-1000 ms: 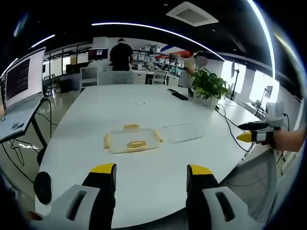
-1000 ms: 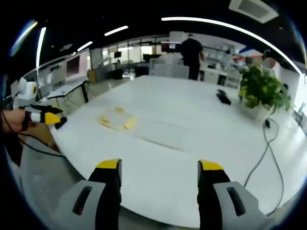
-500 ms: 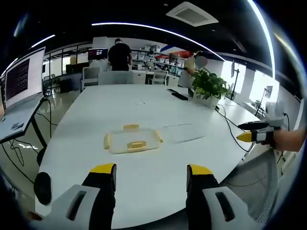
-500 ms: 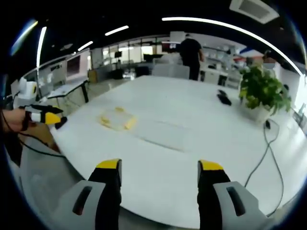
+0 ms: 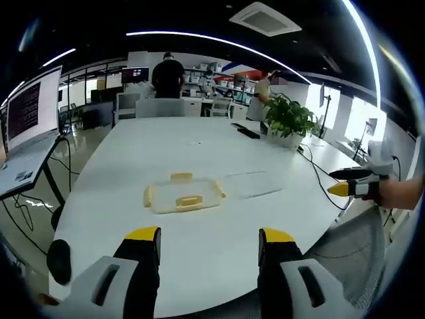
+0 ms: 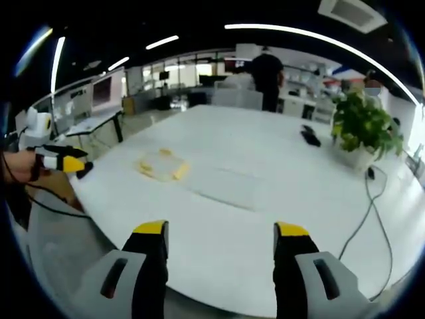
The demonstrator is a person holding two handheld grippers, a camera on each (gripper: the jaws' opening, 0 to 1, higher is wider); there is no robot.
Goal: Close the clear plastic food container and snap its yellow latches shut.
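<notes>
A clear plastic food container [image 5: 182, 196] with yellow latches rests on the white table [image 5: 199, 153]; in the right gripper view the container [image 6: 161, 165] lies left of centre. A flat clear lid [image 5: 252, 183] lies on the table just right of it, and this lid [image 6: 222, 186] appears nearer in the right gripper view. My left gripper [image 5: 208, 240] is open, well short of the container, over the table's near edge. My right gripper [image 6: 220, 236] is open too, back from the lid. Each gripper appears at the edge of the other's view: right gripper [image 5: 350, 185], left gripper [image 6: 63, 161].
A potted plant [image 5: 289, 119] and a dark remote [image 5: 248, 133] sit at the far right of the table, with a cable [image 5: 319, 174] along its edge. A laptop [image 5: 26, 126] stands on a side stand at left. People stand far behind. A mesh chair [image 5: 352, 246] is nearby.
Both grippers and the container stay where they were. Only the person in the background has shifted slightly.
</notes>
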